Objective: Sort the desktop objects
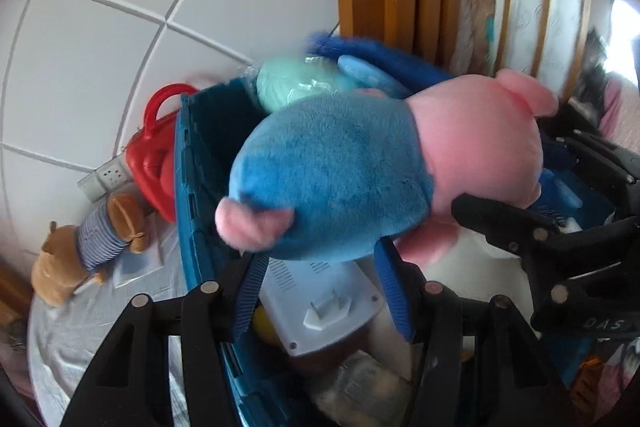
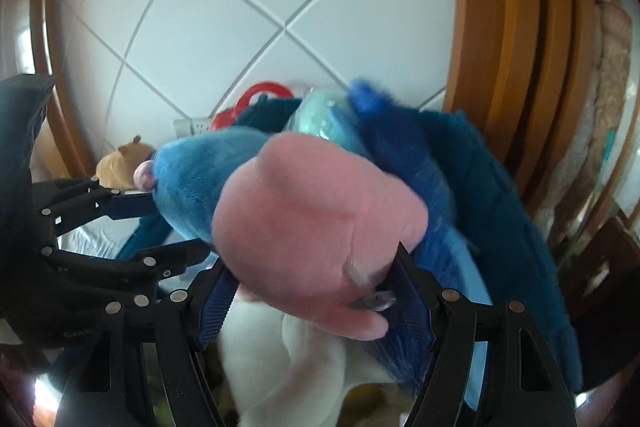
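While both clamp the plush pig (image 1: 360,163), left gripper (image 1: 320,283) and right gripper (image 2: 312,291) hold it over the bin (image 1: 192,163)

Desk (image 1: 80,339) under a pale wrinkled cloth, blue bin (image 1: 192,187) standing on it, red case (image 1: 154,151) beside the bin by the tiled wall, brown plush dog (image 1: 80,251) lying near, white socket strip (image 1: 105,179) behind.

Pink-and-blue plush pig (image 1: 360,163), teal bin (image 1: 196,163), red case (image 1: 154,155).
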Demonstrator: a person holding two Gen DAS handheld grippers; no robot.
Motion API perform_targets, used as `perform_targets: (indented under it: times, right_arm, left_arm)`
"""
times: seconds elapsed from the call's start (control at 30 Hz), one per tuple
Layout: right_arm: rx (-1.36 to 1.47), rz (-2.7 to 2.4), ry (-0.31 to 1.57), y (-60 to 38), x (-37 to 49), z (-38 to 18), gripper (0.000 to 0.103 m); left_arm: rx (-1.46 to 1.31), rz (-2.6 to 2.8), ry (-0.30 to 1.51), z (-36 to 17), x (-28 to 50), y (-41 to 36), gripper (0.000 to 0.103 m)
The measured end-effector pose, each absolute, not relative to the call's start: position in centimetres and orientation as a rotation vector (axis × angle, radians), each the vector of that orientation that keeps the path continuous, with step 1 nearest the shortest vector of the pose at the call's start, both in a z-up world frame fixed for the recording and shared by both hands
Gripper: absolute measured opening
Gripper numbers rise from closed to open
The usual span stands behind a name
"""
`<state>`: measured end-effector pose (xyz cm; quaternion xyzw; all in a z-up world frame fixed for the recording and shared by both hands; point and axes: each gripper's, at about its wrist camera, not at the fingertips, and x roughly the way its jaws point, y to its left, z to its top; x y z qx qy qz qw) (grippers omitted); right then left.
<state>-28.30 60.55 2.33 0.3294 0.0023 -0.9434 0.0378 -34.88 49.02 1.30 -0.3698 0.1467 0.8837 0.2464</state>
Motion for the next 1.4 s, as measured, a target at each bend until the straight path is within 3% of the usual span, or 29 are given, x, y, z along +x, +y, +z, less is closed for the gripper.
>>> perform_targets:
  times: [0.2, 0.33, 0.4, 0.47, 0.53, 0.8, 1.03, 1.4]
  right_arm:
    - [1.042, -2.824, -0.066, 60.8, -28.2, 1.8, 0.077]
    - [0.991, -2.833, -0.055, 60.1, -26.7, 2.1, 0.085]
    - [0.947, -2.867, -0.036, 59.6, -25.6, 2.7, 0.088]
    - [0.901, -2.92, -0.018, 58.8, -23.9, 3.4, 0.103]
    - [0.868, -2.965, -0.009, 58.0, -22.4, 4.0, 0.103]
    - [0.777, -3.1, 0.025, 49.9, -15.4, 4.4, 0.103]
    - [0.737, -3.134, 0.038, 40.2, -10.2, 2.4, 0.103]
    - [0.768, -3.019, 0.064, 33.5, -5.9, 0.4, 0.103]
  left_arm:
    - [-1.04, 2.421, 0.358, 1.5, -35.2, 48.5, 0.055]
    - [-0.983, 2.454, 0.344, 2.4, -33.8, 47.2, 0.08]
    - [-0.954, 2.452, 0.3, 3.2, -32.8, 45.8, 0.086]
    - [-0.928, 2.451, 0.267, 3.6, -31.7, 44.4, 0.093]
    - [-0.913, 2.457, 0.245, 3.9, -30.8, 43.1, 0.101]
    - [-0.873, 2.591, 0.267, 3.3, -24.8, 33.4, 0.101]
    - [-0.923, 2.577, 0.156, 2.1, -20.1, 23.6, 0.101]
    - [-0.966, 2.754, 0.03, 1.9, -13.1, 16.0, 0.101]
